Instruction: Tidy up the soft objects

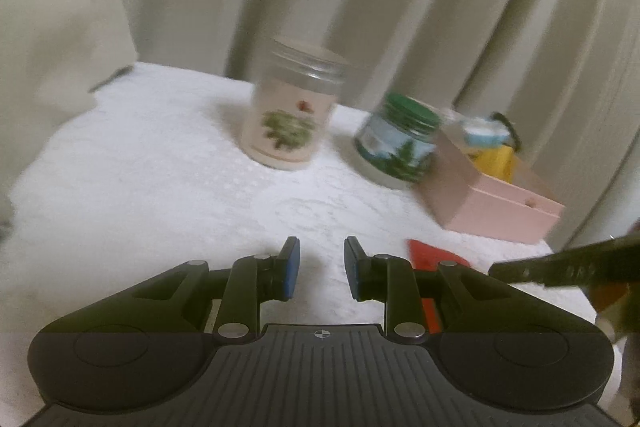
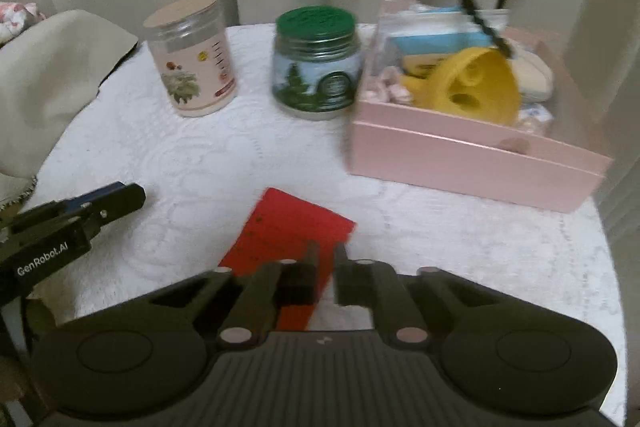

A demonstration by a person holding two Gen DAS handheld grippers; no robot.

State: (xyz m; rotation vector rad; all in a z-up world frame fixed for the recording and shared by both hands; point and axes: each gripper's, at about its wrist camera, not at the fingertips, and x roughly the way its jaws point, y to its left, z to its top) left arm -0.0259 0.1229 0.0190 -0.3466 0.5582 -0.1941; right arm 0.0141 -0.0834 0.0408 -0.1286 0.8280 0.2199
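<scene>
A flat red piece (image 2: 288, 227) lies on the white tabletop (image 2: 200, 155); in the left wrist view the red piece (image 1: 430, 255) shows just right of my left fingers. My right gripper (image 2: 327, 251) is shut over its near right edge; whether it pinches that edge I cannot tell. My left gripper (image 1: 322, 259) stands open, its blue pads (image 1: 292, 267) a little apart with only bare cloth between them. It also shows low at the left of the right wrist view as the left gripper (image 2: 120, 197). A pink box (image 2: 472, 155) at the right holds a yellow soft item (image 2: 480, 87), pale cloths and a black braided cord.
Two jars stand at the back of the table: one with a beige lid (image 2: 192, 59) and one with a green lid (image 2: 316, 63). A beige cushion (image 2: 52, 79) overhangs the left edge. Curtains hang close behind. The table's edge curves round at the right.
</scene>
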